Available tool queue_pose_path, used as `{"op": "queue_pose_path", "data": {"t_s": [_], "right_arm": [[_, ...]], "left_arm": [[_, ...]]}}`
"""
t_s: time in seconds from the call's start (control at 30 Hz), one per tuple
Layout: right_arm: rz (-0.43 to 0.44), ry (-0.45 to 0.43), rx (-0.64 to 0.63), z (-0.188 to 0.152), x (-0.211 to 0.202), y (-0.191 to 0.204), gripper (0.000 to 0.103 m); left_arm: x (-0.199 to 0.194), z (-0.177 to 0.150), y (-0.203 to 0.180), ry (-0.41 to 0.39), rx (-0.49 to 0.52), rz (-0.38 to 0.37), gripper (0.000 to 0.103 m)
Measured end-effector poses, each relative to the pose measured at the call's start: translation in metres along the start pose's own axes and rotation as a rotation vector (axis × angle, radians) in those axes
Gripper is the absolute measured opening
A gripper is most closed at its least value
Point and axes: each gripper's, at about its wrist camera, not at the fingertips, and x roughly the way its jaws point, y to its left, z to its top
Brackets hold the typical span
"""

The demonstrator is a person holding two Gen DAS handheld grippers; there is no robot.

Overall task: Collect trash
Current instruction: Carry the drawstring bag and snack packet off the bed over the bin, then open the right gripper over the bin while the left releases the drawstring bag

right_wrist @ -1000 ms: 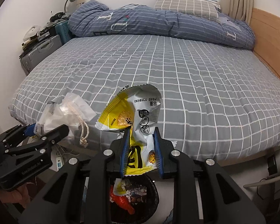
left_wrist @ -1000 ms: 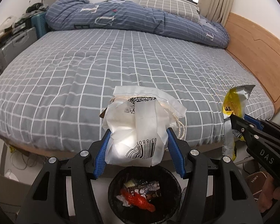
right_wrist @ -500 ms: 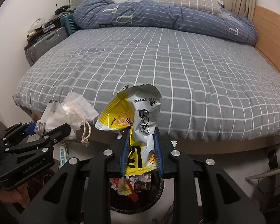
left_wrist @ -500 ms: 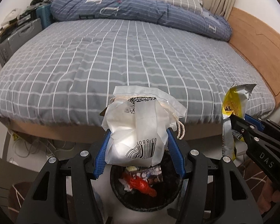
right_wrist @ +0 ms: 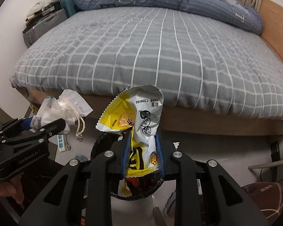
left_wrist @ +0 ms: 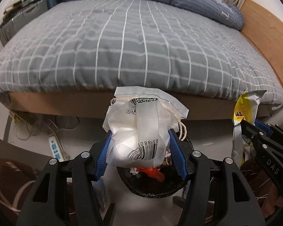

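Two grips: my left gripper (left_wrist: pixel 140 150) pinches a white plastic bag (left_wrist: pixel 139 130), my right gripper (right_wrist: pixel 142 150) a yellow snack wrapper (right_wrist: pixel 139 116). Both hang directly above the black bin (left_wrist: pixel 152 188).

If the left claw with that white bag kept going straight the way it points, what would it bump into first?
Most likely the black trash bin right below it: the left claw, shut on the white plastic bag, aims down at its open mouth. Depth is hard to judge.
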Motion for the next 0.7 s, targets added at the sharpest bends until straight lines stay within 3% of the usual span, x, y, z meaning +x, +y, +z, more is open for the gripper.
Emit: {"op": "queue_pose_path", "data": {"t_s": [0.4, 0.7], "right_arm": [[0.013, 0.15, -0.019, -0.02, 0.093, 0.004, 0.025], [0.079, 0.226, -0.056, -0.027, 0.14, 0.029, 0.028]], "left_arm": [[0.067, -0.017, 0.024, 0.106, -0.019, 0.052, 0.057], [0.086, -0.019, 0.048, 0.111, -0.06, 0.063, 0.057]]}}
